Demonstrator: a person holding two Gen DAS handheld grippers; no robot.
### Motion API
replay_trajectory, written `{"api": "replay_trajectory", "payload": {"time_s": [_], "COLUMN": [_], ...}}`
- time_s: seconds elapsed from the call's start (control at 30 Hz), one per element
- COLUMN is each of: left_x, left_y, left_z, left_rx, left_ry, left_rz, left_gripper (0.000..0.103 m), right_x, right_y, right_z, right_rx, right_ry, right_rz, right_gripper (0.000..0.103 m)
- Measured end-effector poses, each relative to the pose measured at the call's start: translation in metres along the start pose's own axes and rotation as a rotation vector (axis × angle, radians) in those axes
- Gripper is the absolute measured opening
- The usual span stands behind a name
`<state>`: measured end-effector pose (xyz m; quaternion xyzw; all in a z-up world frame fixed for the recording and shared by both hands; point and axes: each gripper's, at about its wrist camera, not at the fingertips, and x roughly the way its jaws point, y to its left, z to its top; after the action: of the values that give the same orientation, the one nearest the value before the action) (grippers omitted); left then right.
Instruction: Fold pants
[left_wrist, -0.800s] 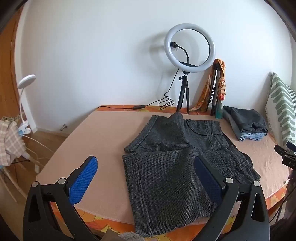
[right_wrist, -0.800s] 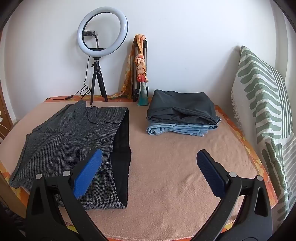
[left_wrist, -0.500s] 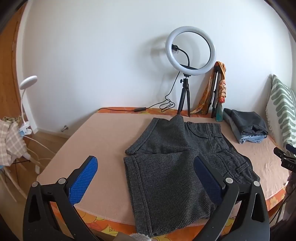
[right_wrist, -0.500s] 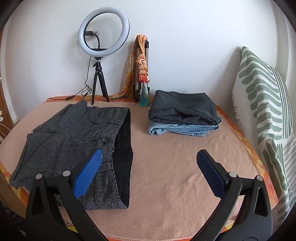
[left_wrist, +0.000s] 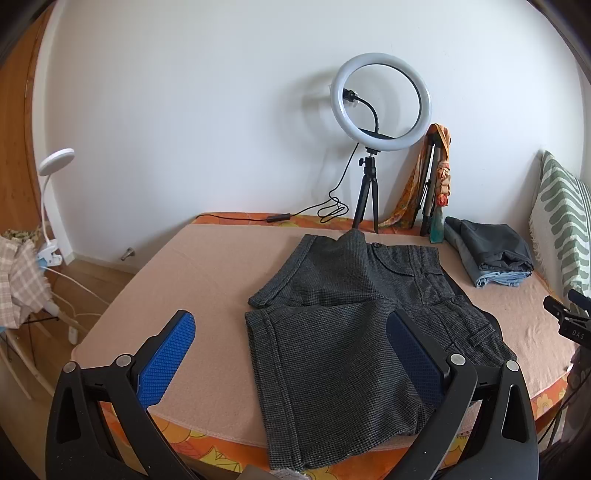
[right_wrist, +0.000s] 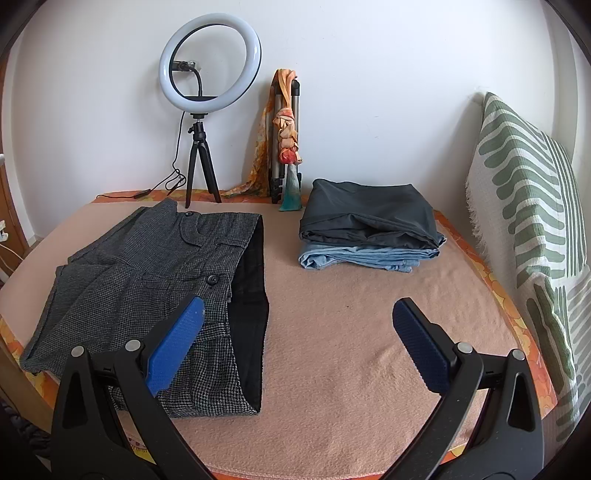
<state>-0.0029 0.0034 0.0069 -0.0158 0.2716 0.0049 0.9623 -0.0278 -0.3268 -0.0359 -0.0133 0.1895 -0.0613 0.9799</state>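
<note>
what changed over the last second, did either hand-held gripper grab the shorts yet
No grab. The left hand-held gripper has backed off slightly from the grey shorts; the right hand-held gripper barely shifted. Both remain open and empty. The shorts, folded clothes stack and ring light lie unchanged.

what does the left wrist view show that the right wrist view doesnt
Only the left wrist view shows the white clip lamp, the checked cloth beside the bed, and the open left gripper. Only the right wrist view shows the open right gripper. Both show the grey shorts, ring light, folded clothes stack and green-patterned pillow.
</note>
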Motion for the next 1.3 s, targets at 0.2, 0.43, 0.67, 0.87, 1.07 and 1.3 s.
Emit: {"api": "replay_trajectory", "payload": {"time_s": [0.2,0.43,0.67,0.87,1.07,1.3], "left_x": [0.0003,-0.0007,-0.0012,-0.0017,-0.0003,0.0002], "left_y": [-0.0006,-0.0007,-0.0003,-0.0002,-0.0025,-0.0030], "left_z": [-0.0005,-0.0008,-0.0010,0.0002,0.0006,-0.0002], "left_rx": [0.001,0.005,0.003,0.004,0.005,0.007], "left_ry": [0.002,-0.005,-0.007,-0.006,-0.002,-0.001], "left_rz": [-0.003,-0.001,0.000,-0.003,-0.005,-0.005], "left_gripper": [0.103,0.103,0.103,0.103,0.103,0.103], "right_x": [-0.0005,-0.0017,-0.0004,-0.0007,-0.0008,-0.0015], "right_y": [-0.0003,-0.0016,-0.0003,-0.0006,0.0002,0.0023], "right_z": [0.0001,-0.0002,-0.0007,-0.0005,0.0004,0.0013], "right_rx": [0.000,0.000,0.003,0.004,0.005,0.004], "right_ry": [0.000,-0.001,-0.005,-0.006,-0.007,-0.009], "right_rz": [0.000,0.001,0.002,0.002,0.003,0.002], "right_gripper": [0.103,0.103,0.103,0.103,0.103,0.103]}}
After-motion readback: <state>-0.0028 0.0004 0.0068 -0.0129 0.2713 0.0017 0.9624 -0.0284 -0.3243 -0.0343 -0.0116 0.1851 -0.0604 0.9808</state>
